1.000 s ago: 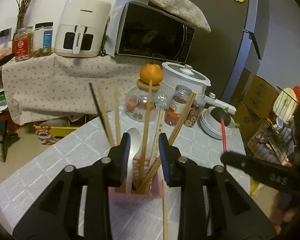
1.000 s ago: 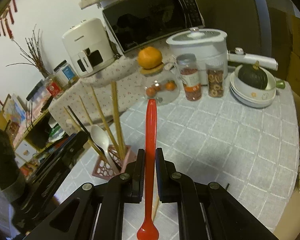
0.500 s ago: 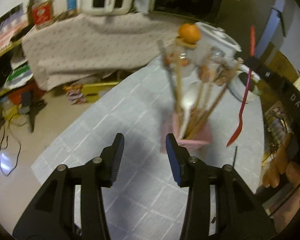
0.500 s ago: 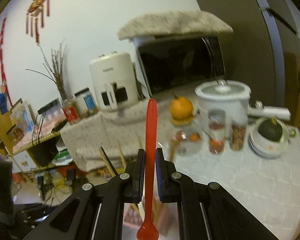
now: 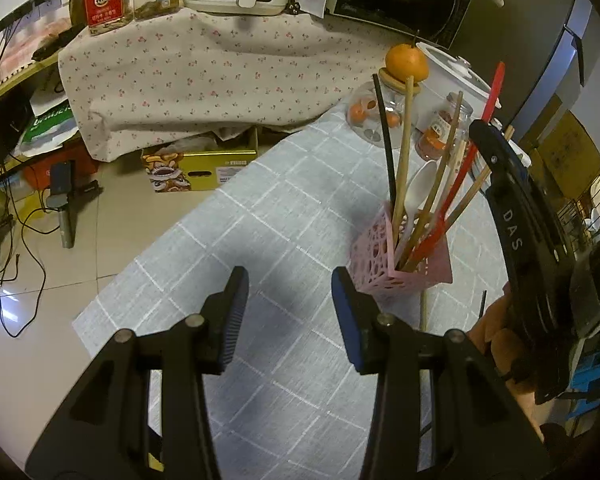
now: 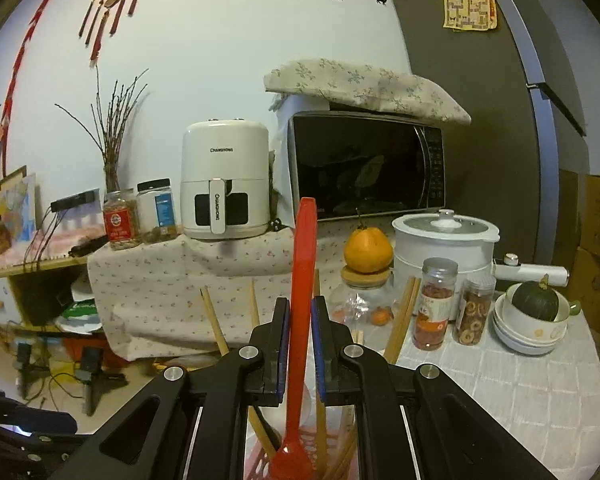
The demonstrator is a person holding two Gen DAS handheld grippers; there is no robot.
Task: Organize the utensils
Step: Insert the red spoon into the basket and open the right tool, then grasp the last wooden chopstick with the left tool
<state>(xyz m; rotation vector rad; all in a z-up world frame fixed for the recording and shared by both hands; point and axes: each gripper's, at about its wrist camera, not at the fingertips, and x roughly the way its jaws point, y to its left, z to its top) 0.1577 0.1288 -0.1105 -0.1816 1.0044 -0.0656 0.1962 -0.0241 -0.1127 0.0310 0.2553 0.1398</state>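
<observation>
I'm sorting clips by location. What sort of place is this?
Most likely a home kitchen or dining corner: a microwave and air fryer on a cloth-covered counter, a fridge behind, food jars on the table.

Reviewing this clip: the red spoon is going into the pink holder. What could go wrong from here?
1. The pink holder is light, crowded with chopsticks and a white spoon; the red spoon, gripped by the right tongs, could snag them and tip it.
2. The left tongs stand open beside the holder, not steadying it.
3. A loose chopstick lying beside the holder could get knocked off the table.
</observation>
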